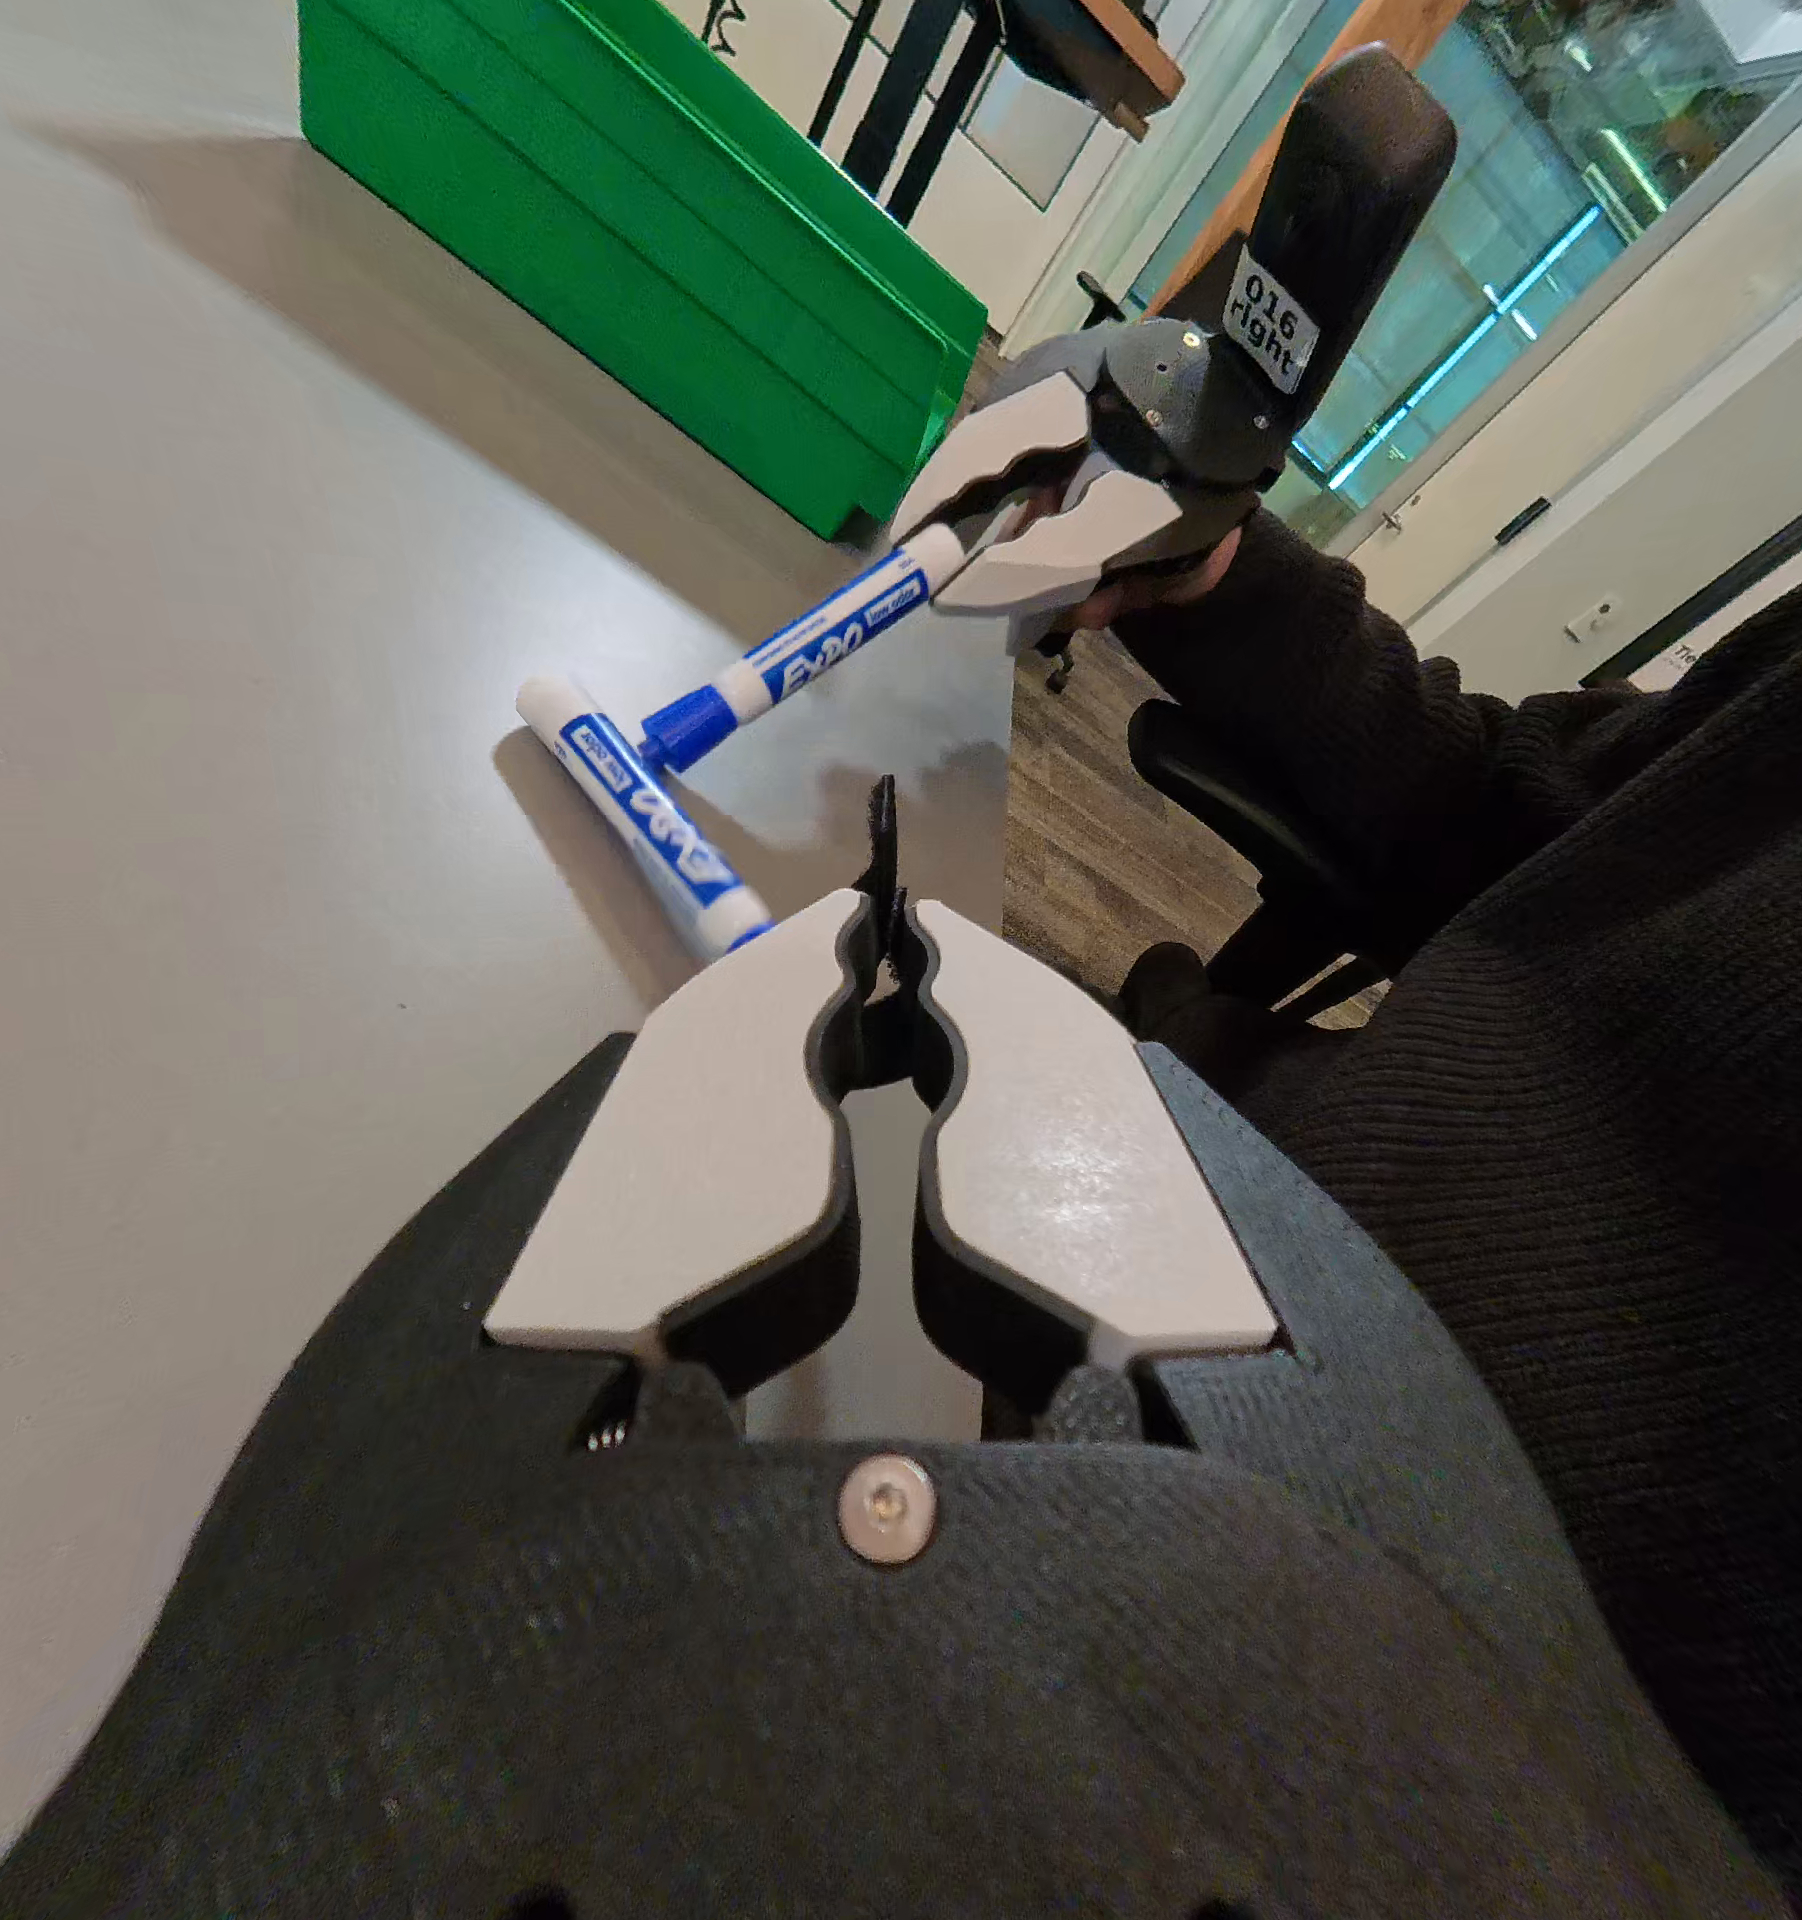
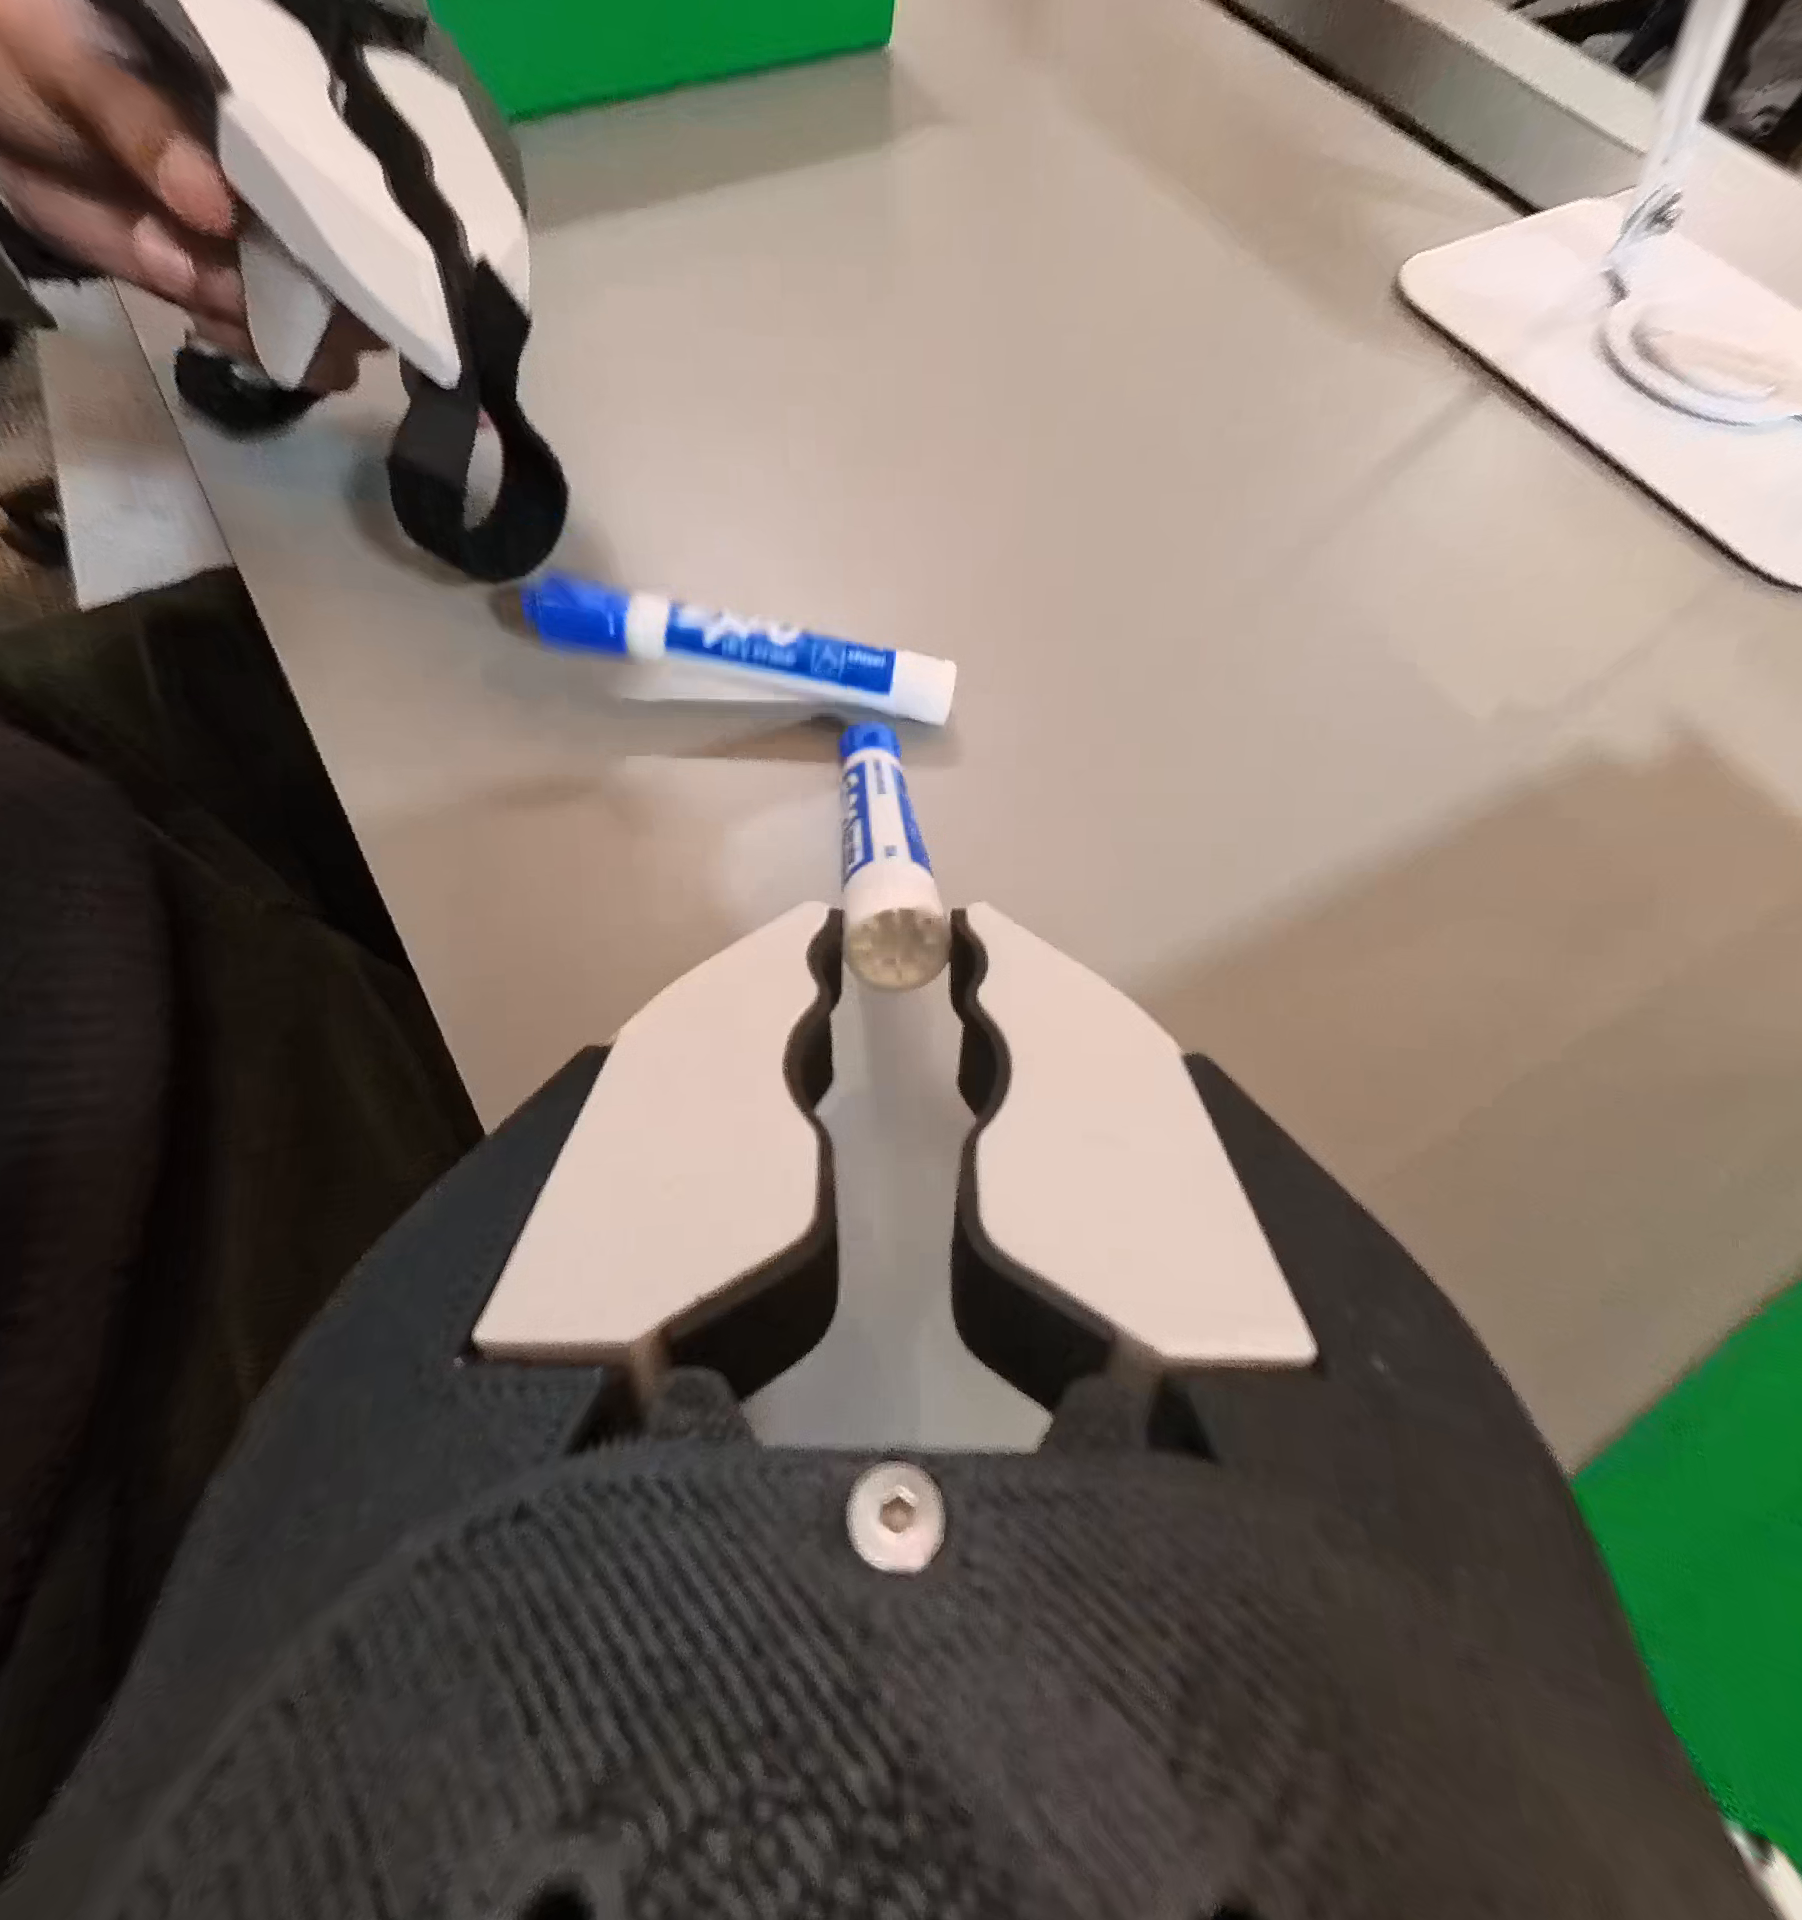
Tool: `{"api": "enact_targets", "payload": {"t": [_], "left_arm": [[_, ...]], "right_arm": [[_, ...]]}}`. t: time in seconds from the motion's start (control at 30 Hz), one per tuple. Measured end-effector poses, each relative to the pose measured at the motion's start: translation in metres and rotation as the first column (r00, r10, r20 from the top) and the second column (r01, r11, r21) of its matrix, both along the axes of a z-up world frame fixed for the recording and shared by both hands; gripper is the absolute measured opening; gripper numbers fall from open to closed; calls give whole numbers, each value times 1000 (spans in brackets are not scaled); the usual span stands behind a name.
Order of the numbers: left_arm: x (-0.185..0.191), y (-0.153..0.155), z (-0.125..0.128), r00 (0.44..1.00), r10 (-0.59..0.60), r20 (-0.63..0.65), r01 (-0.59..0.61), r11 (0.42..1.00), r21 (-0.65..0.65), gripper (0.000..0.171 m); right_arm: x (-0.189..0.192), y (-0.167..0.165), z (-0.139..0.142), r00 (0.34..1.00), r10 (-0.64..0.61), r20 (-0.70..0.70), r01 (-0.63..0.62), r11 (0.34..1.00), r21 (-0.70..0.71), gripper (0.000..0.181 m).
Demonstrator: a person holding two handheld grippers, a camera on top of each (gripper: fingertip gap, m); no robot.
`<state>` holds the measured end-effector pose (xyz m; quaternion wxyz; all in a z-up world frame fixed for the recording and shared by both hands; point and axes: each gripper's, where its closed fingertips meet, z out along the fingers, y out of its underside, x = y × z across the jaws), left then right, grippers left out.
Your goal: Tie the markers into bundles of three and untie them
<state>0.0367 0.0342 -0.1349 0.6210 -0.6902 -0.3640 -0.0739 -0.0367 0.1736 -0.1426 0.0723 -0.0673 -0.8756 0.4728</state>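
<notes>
Two markers: we see one lying (image 2: 736, 646), one held (image 2: 884, 831), tip touching it.
Right claw (image 2: 895, 940): we grip the held marker's tail, in line.
Left claw (image 1: 889, 925): we pinch a black strap (image 2: 481, 468).

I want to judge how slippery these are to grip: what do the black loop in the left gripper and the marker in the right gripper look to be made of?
Black loop: probably a soft fabric strap, matte and fuzzy-edged; it bends limply under the left gripper.

Held marker: apparently smooth hard plastic with a slight sheen, white barrel and blue cap; the right gripper clamps its flat end.
</notes>
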Motion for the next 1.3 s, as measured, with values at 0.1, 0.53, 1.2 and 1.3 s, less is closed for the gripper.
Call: {"api": "enact_targets", "payload": {"t": [0.1, 0.53, 1.2, 1.3], "left_arm": [[-1, -1, -1, 1000, 6, 9, -6, 1000, 3, 3], [1, 4, -1, 1000, -9, 19, 9, 1000, 6, 4], [-3, 2, 2, 1000, 17, 14, -17, 1000, 14, 4], [-7, -1, 3, 999, 37, 10, -37, 999, 15, 3]], "right_arm": [[-6, 7, 18, 999, -31, 14, 32, 996, -79, 20], [-112, 146, 104, 712, -697, -81, 622, 681, -386, 20], [-95, 116, 93, 746, -598, -293, 572, 801, -179, 37], [-51, 35, 81, 879, -334, -340, 305, 942, -138, 34]]}}
